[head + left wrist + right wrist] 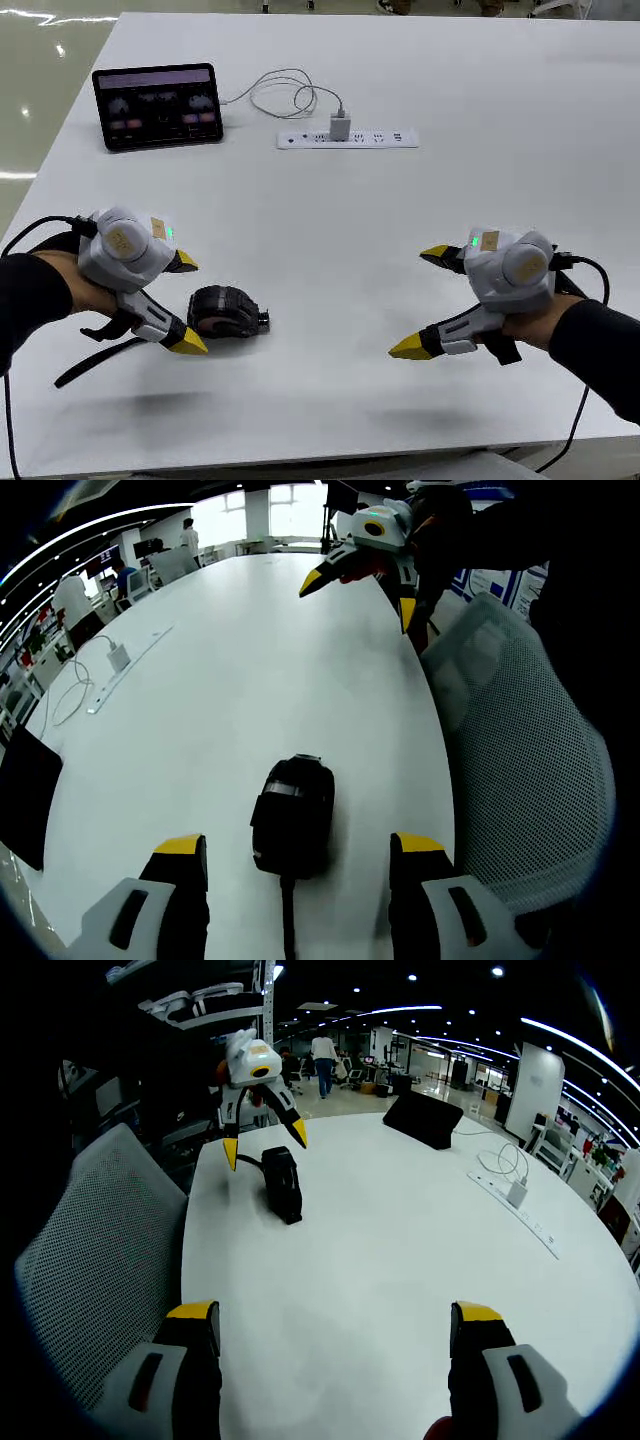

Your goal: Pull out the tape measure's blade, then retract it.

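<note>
My left gripper (pixel 190 303), jaws apart, faces the black rubber-cased tape measure (pixel 225 310) lying just ahead on the white worktop (pixel 330 220). My right gripper (pixel 418 300), jaws also apart, is well away. I'd clamp the case squarely first.

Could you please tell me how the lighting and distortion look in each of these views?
Head view: sharp, even light, glare on the floor, soft shadows under the left tongs and right tongs. Left gripper view: fisheye bends the table edge, windows blown out. Right gripper view: same bending, dim surroundings, ceiling lights curve.
</note>
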`<state>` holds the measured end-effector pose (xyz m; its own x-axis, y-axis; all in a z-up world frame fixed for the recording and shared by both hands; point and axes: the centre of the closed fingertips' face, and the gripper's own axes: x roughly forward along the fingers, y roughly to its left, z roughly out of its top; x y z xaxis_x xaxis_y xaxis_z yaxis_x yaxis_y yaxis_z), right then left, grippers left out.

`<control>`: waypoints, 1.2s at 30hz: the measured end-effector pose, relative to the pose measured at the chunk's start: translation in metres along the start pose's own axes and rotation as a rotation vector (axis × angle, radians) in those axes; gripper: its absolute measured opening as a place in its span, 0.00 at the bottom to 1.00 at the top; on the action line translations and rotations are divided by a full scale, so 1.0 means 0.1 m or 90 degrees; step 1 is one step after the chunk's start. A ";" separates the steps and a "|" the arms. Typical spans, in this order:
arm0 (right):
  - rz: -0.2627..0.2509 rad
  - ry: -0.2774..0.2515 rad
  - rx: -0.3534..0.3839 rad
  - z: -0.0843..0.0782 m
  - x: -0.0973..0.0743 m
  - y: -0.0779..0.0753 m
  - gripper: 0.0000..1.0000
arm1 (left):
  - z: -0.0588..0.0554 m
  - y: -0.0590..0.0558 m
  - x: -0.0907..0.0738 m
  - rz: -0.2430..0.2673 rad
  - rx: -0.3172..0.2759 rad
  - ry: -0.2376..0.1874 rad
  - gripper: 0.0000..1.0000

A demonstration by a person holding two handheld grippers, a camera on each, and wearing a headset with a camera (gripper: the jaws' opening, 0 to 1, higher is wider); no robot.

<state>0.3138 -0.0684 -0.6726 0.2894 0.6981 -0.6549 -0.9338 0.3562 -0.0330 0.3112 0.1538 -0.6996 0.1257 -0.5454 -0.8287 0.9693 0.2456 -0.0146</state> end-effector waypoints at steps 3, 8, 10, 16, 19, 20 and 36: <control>0.013 -0.005 -0.011 0.07 0.09 0.02 0.90 | 0.01 0.00 0.04 -0.006 0.008 0.006 0.68; 0.029 -0.006 -0.024 0.17 0.24 0.09 0.89 | 0.01 -0.01 0.09 -0.019 0.021 0.022 0.63; 0.040 -0.011 -0.030 0.23 0.28 0.13 0.89 | 0.03 0.02 0.11 -0.011 0.035 0.025 0.62; 0.053 -0.013 -0.044 0.35 0.40 0.17 0.88 | 0.14 0.07 0.14 -0.017 0.046 0.020 0.54; 0.063 -0.014 -0.062 0.41 0.46 0.19 0.87 | 0.19 0.05 0.18 -0.021 0.056 0.023 0.49; 0.067 -0.017 -0.070 0.42 0.48 0.19 0.85 | 0.19 0.06 0.19 -0.021 0.058 0.025 0.48; 0.097 0.008 -0.086 0.54 0.78 0.26 0.76 | 0.19 -0.02 0.25 -0.043 0.100 0.075 0.30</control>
<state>0.3233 0.0287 -0.6842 0.1408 0.7291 -0.6698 -0.9866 0.1597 -0.0337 0.3165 0.1244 -0.7092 0.0427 -0.4566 -0.8886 0.9969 0.0781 0.0078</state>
